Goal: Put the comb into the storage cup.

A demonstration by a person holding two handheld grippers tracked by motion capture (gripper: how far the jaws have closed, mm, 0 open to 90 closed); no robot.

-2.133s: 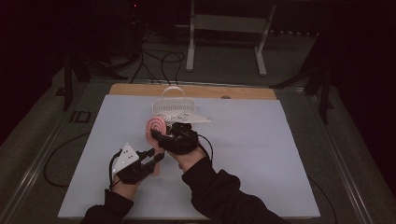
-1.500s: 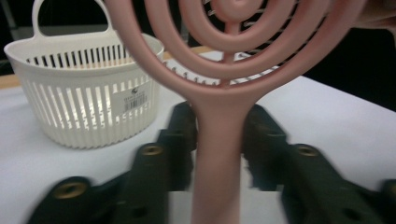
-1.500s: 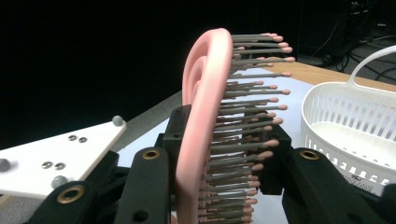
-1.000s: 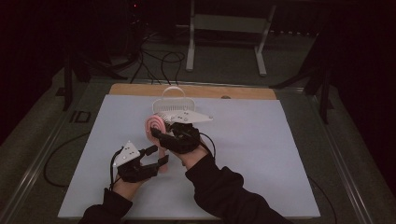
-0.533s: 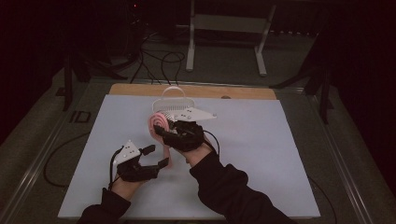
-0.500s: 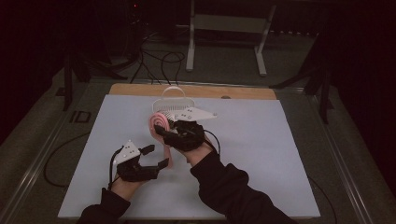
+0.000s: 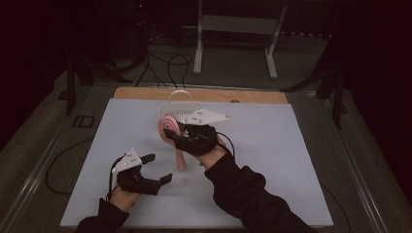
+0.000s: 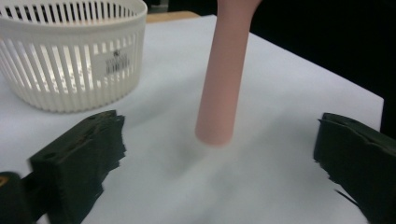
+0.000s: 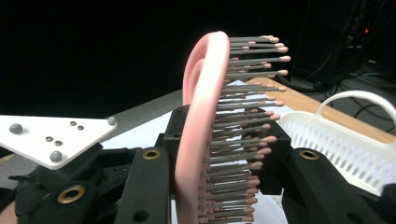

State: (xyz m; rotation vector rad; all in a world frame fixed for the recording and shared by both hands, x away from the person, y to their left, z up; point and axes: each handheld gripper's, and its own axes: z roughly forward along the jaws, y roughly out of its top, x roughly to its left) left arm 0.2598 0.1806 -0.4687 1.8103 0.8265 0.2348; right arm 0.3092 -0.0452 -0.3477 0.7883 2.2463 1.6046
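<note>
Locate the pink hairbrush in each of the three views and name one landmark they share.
High view: the pink hairbrush stands mid-table, head clamped in the right tool, handle hanging toward the sheet.
Left gripper view: its handle comes down from the top edge, centre, between the open jaws.
Right gripper view: its head fills the centre, bristles pointing right.
Shared landmark: the white basket.

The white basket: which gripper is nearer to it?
Right. The right gripper, holding the pink hairbrush, is just before the white basket; the left gripper is open, nearer the person.
</note>
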